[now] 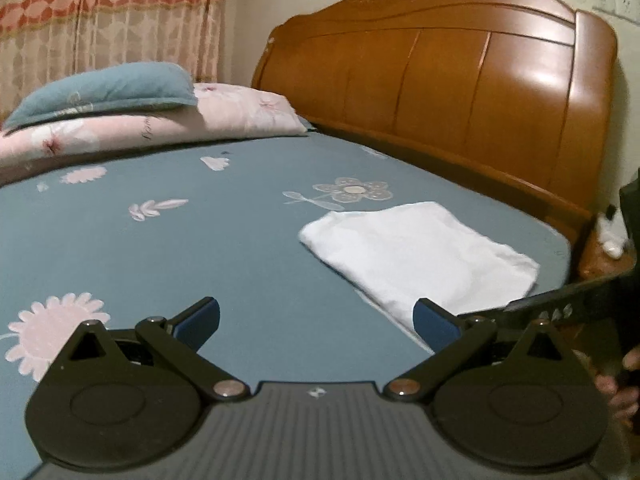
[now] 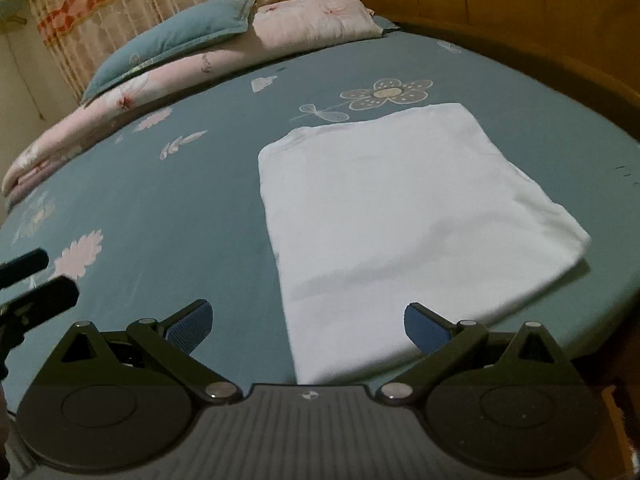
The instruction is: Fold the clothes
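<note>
Your left gripper (image 1: 316,322) has its jaws spread wide and holds nothing; it hovers above the bed sheet (image 1: 160,248), with the white garment (image 1: 420,256) lying ahead and to the right of its blue-padded fingertips (image 1: 202,320). Your right gripper (image 2: 308,326) also has its jaws spread wide and empty. It sits just above the near edge of the white garment (image 2: 400,216), and the right pad (image 2: 426,330) overlaps the cloth in the view; contact cannot be confirmed. The garment is folded into a compact rectangle and lies flat on the teal, flower-printed bed sheet (image 2: 180,220), near the side of the bed closest to the wooden headboard (image 1: 460,88). Its surface appears smooth, with layered edges visible along the near side in the left wrist view. At the far side of the bed, a folded pink floral quilt (image 1: 120,128) lies along the edge, with a teal pillow (image 1: 108,92) resting on top of it. A patterned curtain (image 1: 100,12) hangs behind them. In the right wrist view, the dark fingers of the left gripper (image 2: 36,292) enter from the left edge, well apart from the garment. Part of a hand (image 1: 624,384) shows at the right edge of the left wrist view.
</note>
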### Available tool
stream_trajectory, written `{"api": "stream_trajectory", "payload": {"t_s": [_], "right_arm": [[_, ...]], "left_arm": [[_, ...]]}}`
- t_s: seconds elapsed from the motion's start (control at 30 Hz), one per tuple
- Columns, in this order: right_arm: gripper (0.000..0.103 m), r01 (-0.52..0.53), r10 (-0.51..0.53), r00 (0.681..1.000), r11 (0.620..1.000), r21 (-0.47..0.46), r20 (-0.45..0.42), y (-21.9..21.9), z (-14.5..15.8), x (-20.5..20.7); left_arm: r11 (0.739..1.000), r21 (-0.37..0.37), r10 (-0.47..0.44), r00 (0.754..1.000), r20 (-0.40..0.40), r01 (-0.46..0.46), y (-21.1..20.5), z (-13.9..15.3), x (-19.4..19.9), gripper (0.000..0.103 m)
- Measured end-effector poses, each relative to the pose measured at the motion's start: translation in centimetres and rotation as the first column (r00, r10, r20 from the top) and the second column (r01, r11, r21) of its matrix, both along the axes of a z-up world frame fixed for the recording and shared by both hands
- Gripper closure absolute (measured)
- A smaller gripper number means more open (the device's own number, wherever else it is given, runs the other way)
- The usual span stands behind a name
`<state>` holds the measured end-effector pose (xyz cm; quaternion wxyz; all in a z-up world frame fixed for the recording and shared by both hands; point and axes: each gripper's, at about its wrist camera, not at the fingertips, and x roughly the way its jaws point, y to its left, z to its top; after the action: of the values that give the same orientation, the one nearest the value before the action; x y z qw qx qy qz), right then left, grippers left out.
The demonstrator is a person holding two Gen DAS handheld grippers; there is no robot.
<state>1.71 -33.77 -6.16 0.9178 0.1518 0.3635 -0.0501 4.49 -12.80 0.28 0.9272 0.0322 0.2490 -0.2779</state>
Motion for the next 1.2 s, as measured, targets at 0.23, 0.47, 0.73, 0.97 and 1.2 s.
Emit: {"api": "stream_trajectory", "payload": {"t_s": [0.23,0.47,0.73,0.97,1.2], "right_arm": [[0.000,-0.028,0.029,1.000,0.996,-0.085,0.012,3.3,1.3,-2.2],[0.000,0.039,-0.036,0.999,0.995,-0.092,0.035,4.9,1.8,-4.5],[0.000,0.151,-0.145,0.987,0.984,-0.095,0.068,5.0,2.5,-6.4],[0.000,0.185,-0.180,0.982,0.976,-0.111,0.058,5.0,2.4,-7.1],[0.000,0.208,-0.201,0.976,0.972,-0.106,0.080,4.9,2.6,-7.8]], "left_arm": [[1.000,-0.001,-0.008,1.000,-0.004,0.008,-0.5,1.1,-1.2,0.001],[0.999,-0.008,-0.042,0.996,-0.074,0.042,-1.1,2.1,-1.0,0.001],[0.995,0.034,-0.090,0.989,-0.119,0.095,-2.4,2.6,-2.1,0.001],[0.997,0.078,-0.018,0.994,-0.109,0.027,-1.5,3.6,-3.0,0.001],[0.992,0.104,0.080,0.988,-0.136,-0.066,-0.1,3.2,-3.8,0.001]]}}
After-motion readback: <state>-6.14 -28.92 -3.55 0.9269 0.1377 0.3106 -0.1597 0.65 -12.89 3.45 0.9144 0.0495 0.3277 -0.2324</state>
